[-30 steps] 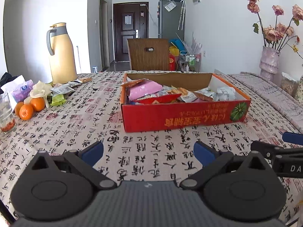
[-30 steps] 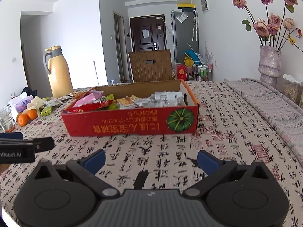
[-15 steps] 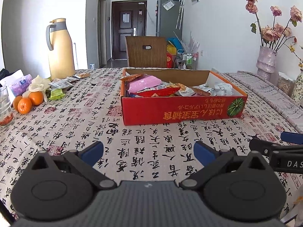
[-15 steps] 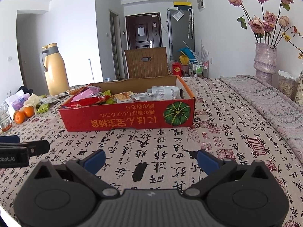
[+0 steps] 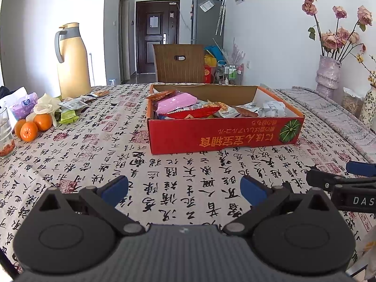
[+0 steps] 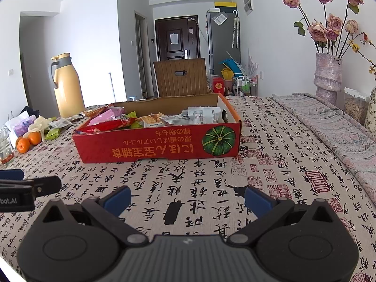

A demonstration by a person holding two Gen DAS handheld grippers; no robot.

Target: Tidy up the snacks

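Left wrist view, left gripper (image 5: 184, 189) jaws apart, empty, right gripper (image 6: 186, 198) likewise, red snack box (image 5: 223, 137) ahead on table (image 5: 94, 155).

Left hand-held gripper (image 5: 184, 188) at frame bottom, jaws apart, nothing between them. Red snack box (image 5: 223, 122) centre frame on the bench (image 5: 94, 155), filled with packets. Oranges (image 5: 33, 125) at left edge

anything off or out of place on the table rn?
Yes: several snack packets lie loose on the tablecloth by the yellow thermos, outside the red box where the rest are piled. The box print reads upside down from both views. Both tongs, left and right, are open and empty.
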